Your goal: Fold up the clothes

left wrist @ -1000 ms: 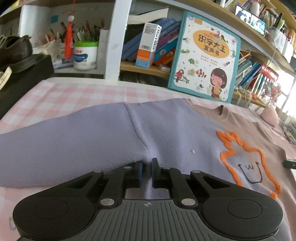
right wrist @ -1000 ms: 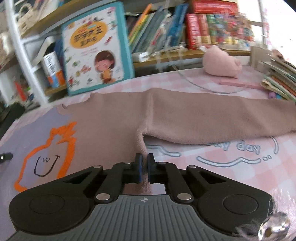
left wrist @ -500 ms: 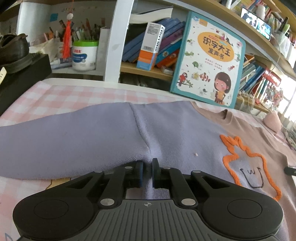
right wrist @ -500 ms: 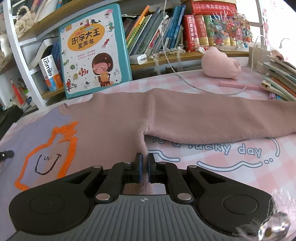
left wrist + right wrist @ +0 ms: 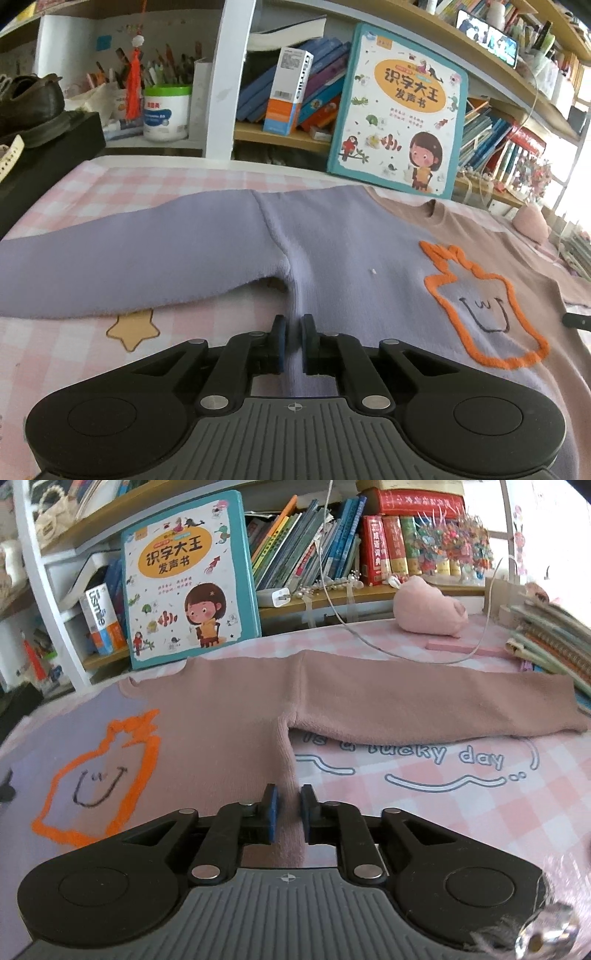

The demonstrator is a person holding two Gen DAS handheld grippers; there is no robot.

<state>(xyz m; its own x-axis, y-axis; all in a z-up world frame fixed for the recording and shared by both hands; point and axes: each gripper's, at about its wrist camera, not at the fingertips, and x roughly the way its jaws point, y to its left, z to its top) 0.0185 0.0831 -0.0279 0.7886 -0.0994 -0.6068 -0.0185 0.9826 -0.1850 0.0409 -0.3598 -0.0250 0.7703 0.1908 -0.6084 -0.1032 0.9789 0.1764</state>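
I see left gripper [image 5: 291, 341] clamped on sweater [image 5: 351, 258] left side edge | right gripper [image 5: 287, 814] pinching its right edge, jaws just eased wider

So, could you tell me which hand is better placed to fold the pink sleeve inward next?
Right. The right gripper sits at the pink side seam of the sweater, just below the pink sleeve; the left gripper is across at the lilac side.
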